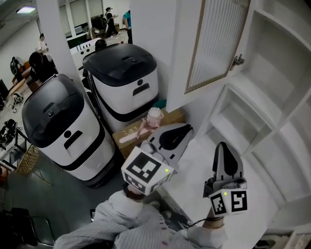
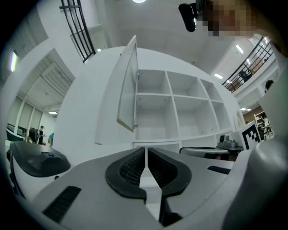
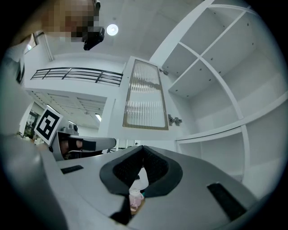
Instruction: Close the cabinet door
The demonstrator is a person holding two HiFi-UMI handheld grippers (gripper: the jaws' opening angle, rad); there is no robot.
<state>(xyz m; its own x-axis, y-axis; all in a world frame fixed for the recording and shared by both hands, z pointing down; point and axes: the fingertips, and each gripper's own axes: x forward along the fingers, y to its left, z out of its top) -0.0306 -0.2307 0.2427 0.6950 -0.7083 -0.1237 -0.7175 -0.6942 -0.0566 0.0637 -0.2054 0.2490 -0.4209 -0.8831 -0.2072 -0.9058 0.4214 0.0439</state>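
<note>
Left gripper (image 1: 181, 131) and right gripper (image 1: 222, 147) over white surface (image 1: 192, 168) in head view, cabinet door (image 1: 216, 44) swung out above, two black-topped white machines (image 1: 124, 82) on grey floor (image 1: 48, 194), left gripper view: jaws pressed together, nothing held, door edge-on beside shelf bays (image 2: 189, 103), right gripper view: jaws together, nothing held, ribbed-glass door ahead

Two white units with dark lids (image 1: 63, 129) are shown side by side on a dark floor (image 1: 48, 199), with a cardboard box (image 1: 138, 132) just beside them. A white pillar (image 1: 54, 36) is seen behind, a lit ceiling lamp (image 1: 25, 9) at far left, and a dark railing (image 3: 76, 74) higher up.
</note>
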